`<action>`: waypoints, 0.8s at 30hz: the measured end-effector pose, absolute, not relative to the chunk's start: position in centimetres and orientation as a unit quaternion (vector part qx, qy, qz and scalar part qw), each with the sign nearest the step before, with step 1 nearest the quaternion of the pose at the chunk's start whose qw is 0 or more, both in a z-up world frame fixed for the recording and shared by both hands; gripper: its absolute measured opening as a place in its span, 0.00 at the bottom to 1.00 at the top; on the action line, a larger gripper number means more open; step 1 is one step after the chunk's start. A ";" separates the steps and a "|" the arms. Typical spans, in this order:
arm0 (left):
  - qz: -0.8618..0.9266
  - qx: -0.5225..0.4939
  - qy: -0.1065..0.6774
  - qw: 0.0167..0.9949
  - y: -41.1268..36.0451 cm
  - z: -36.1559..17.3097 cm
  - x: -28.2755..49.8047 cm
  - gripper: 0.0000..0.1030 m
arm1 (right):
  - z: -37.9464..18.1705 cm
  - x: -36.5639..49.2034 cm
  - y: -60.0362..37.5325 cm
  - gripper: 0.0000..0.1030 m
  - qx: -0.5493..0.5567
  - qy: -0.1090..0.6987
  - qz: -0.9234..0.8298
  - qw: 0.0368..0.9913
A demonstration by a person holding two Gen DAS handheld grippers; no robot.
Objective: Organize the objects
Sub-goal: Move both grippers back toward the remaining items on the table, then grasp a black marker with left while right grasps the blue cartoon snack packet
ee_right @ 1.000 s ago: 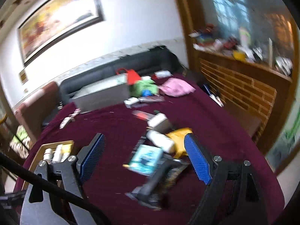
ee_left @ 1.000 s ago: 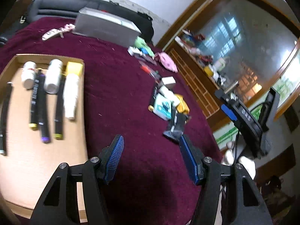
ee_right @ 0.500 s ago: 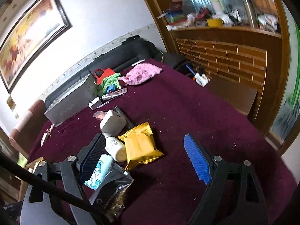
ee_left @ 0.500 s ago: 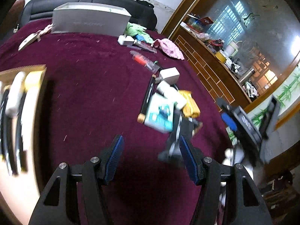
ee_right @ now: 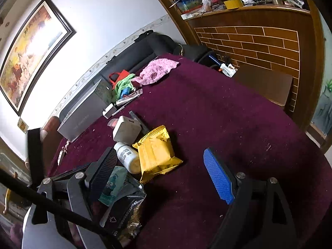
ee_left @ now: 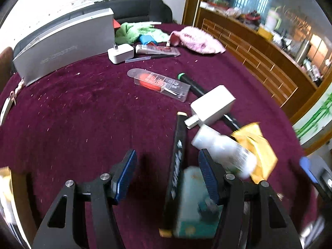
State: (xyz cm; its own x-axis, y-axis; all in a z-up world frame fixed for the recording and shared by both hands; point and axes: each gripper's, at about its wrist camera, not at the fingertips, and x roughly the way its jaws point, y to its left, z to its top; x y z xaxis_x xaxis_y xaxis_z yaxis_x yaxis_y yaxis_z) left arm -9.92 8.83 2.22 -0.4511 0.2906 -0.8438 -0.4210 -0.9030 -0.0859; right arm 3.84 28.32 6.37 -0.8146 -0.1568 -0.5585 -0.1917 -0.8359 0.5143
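A pile lies on the maroon tablecloth (ee_left: pixel 83 114): a black marker (ee_left: pixel 177 166), a teal packet (ee_left: pixel 193 203), a white bottle (ee_left: pixel 224 153), a yellow packet (ee_left: pixel 257 151) and a white charger (ee_left: pixel 213 105). My left gripper (ee_left: pixel 167 176) hangs open over the marker, which lies lengthwise between the pads untouched; its right pad overlaps the teal packet. My right gripper (ee_right: pixel 158 155) is wide open, low over the pile from the other side, with the yellow packet (ee_right: pixel 155 155) and the bottle (ee_right: pixel 126 157) between its fingers and not pressed. A black foil bag (ee_right: pixel 124 207) lies under its left finger.
Farther back lie a clear case holding something red (ee_left: pixel 159 83), a second white charger (ee_left: pixel 120 53), a silver box (ee_left: pixel 62 45), a green cloth (ee_left: pixel 132 32) and a pink cloth (ee_left: pixel 197 39). A tray corner (ee_left: pixel 12 186) shows at the left edge. A wooden counter (ee_right: pixel 259 37) borders the table.
My left gripper swung right, away from the tray of markers, and came down over the pile. My right gripper rolled and dropped toward the yellow packet, then held still. Neither opening changed.
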 end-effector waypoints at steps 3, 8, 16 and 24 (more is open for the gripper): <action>0.839 -0.502 0.101 0.185 9.4 0.9 -11.0 0.55 | 6.1 3.6 28.3 0.84 -0.312 0.289 0.905 0.007; 0.841 -0.494 0.099 0.198 7.3 1.1 -10.2 0.28 | 5.7 3.4 28.5 0.84 -0.319 0.293 0.901 0.007; 0.848 -0.488 0.092 0.186 3.8 1.4 -6.9 0.22 | 5.5 3.2 28.4 0.84 -0.329 0.294 0.897 0.009; 0.870 -0.460 0.091 0.153 4.6 0.5 -7.9 0.84 | 5.2 2.9 28.1 0.83 -0.336 0.285 0.898 0.020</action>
